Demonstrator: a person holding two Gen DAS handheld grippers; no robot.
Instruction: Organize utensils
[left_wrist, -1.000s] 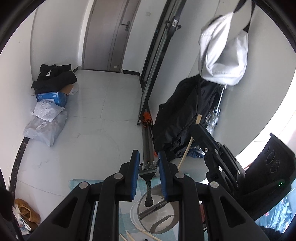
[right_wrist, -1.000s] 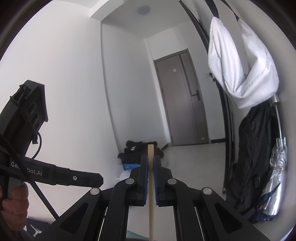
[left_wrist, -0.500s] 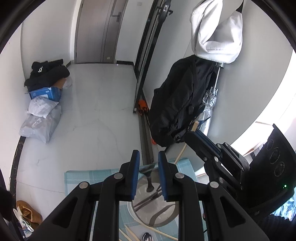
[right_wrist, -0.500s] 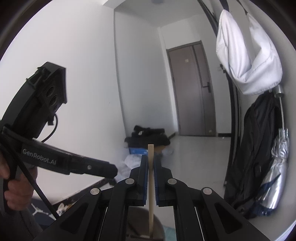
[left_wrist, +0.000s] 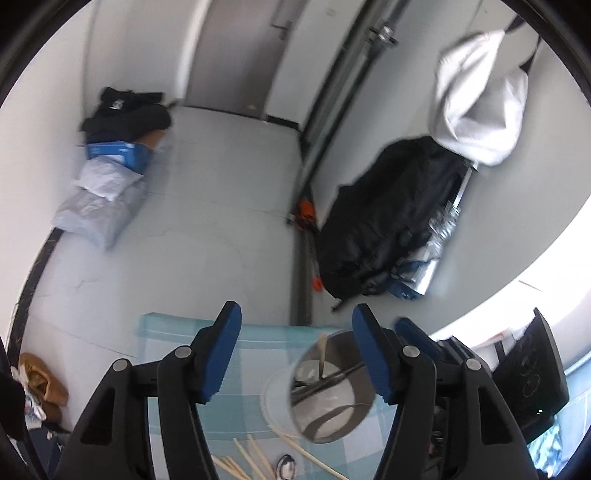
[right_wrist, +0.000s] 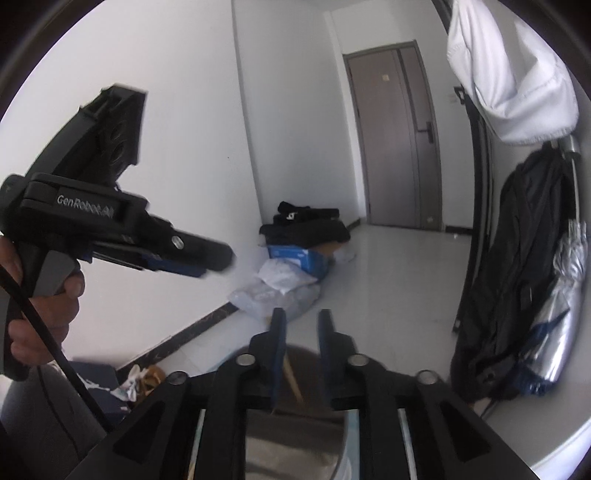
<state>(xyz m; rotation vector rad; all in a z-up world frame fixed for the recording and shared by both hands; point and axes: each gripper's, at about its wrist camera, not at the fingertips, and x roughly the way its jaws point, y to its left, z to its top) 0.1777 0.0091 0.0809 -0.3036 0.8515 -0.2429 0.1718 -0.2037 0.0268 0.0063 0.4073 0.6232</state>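
Note:
My left gripper (left_wrist: 297, 319) hovers over a metal cup (left_wrist: 332, 413) on a blue checked cloth (left_wrist: 255, 373). Its jaws are opening and nothing is between them. A fork (left_wrist: 325, 380) lies inside the cup beside a wooden chopstick (left_wrist: 322, 354). In the right wrist view my right gripper (right_wrist: 301, 317) is just above the cup (right_wrist: 310, 373), its jaws opening. The chopstick (right_wrist: 291, 376) leans loose between them and down into the cup; the pads do not press it. The left gripper (right_wrist: 122, 229) shows at the left in a person's hand (right_wrist: 44, 306).
Several loose chopsticks (left_wrist: 247, 461) and a spoon (left_wrist: 286, 465) lie on the cloth near its front. A white plate (left_wrist: 273, 398) sits under the cup. On the floor beyond are bags (left_wrist: 99, 206), a black backpack (left_wrist: 388, 229) and a folded umbrella (right_wrist: 561, 306).
The left jaws spread wide and the fork they held now lies in the cup. The right jaws parted; the upright chopstick slid down and tilted into the cup. Both grippers moved lower.

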